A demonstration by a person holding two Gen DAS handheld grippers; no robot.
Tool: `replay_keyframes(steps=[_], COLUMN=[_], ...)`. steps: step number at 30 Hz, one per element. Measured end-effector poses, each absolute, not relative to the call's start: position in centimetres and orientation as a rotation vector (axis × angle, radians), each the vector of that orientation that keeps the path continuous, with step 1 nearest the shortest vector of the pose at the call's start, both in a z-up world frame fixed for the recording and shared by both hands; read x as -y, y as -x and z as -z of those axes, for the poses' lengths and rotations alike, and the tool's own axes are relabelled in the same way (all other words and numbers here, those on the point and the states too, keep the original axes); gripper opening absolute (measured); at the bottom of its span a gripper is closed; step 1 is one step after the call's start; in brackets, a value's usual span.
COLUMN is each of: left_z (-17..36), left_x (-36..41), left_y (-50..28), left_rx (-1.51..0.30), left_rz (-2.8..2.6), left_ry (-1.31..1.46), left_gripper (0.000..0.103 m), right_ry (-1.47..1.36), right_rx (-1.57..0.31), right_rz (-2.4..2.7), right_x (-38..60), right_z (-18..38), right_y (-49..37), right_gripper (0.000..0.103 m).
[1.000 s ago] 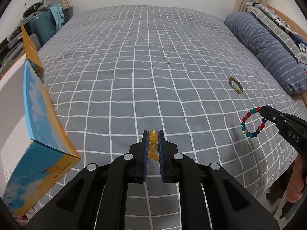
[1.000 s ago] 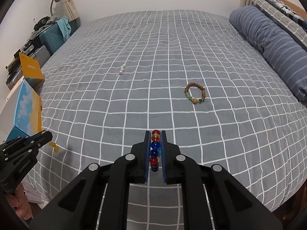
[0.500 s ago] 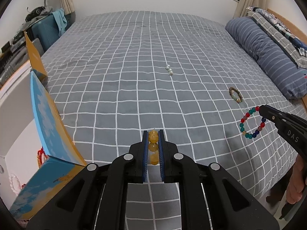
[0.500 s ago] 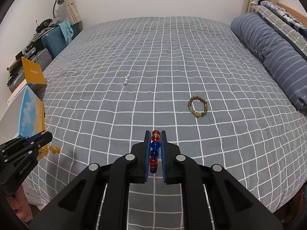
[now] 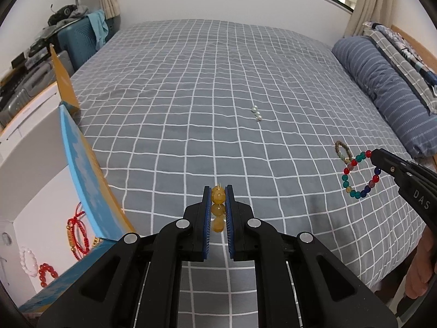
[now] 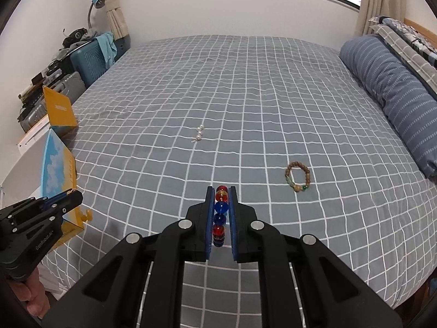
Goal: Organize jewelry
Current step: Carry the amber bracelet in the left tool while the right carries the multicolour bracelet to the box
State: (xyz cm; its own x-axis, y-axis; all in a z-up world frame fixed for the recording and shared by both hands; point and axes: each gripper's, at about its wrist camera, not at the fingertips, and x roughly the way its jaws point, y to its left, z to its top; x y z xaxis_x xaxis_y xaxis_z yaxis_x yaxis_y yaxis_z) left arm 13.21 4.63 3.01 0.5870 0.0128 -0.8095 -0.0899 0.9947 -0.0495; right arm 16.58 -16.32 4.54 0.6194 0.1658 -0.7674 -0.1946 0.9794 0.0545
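Observation:
My left gripper (image 5: 218,191) is shut on a yellow bead bracelet (image 5: 218,197), held above the bed's front edge next to an open blue-and-yellow box (image 5: 82,164). The box holds red cord bracelets (image 5: 77,235), a white bead bracelet (image 5: 28,262) and a red bead bracelet (image 5: 46,273). My right gripper (image 6: 221,191) is shut on a multicoloured bead bracelet (image 6: 220,207), which hangs as a loop in the left wrist view (image 5: 359,175). A brown bead bracelet (image 6: 297,176) and small pearls (image 6: 199,132) lie on the grey checked bedspread (image 6: 245,95).
A blue striped pillow (image 6: 396,95) lies along the bed's right side. The box lid (image 6: 58,106) stands at the left edge. A teal suitcase (image 6: 87,60), clutter and a lamp (image 6: 95,2) sit at the far left.
Both grippers have risen and pulled back with their bracelets. The left gripper has shifted toward the box, so its inside with the stored bracelets now shows.

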Motion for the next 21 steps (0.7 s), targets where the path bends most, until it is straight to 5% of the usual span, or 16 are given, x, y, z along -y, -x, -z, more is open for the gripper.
replay_keyframes(steps=[21], left_z=[-7.0], left_x=[-10.4], left_y=[-11.9], left_rx=[-0.887], left_rz=[-0.172], left_ry=[0.135], left_gripper=[0.009], right_ry=[0.063], right_rx=[-0.814], right_rz=[-0.337], right_x=[9.2], right_z=[-8.8], right_y=[-16.8], right_gripper=[0.009])
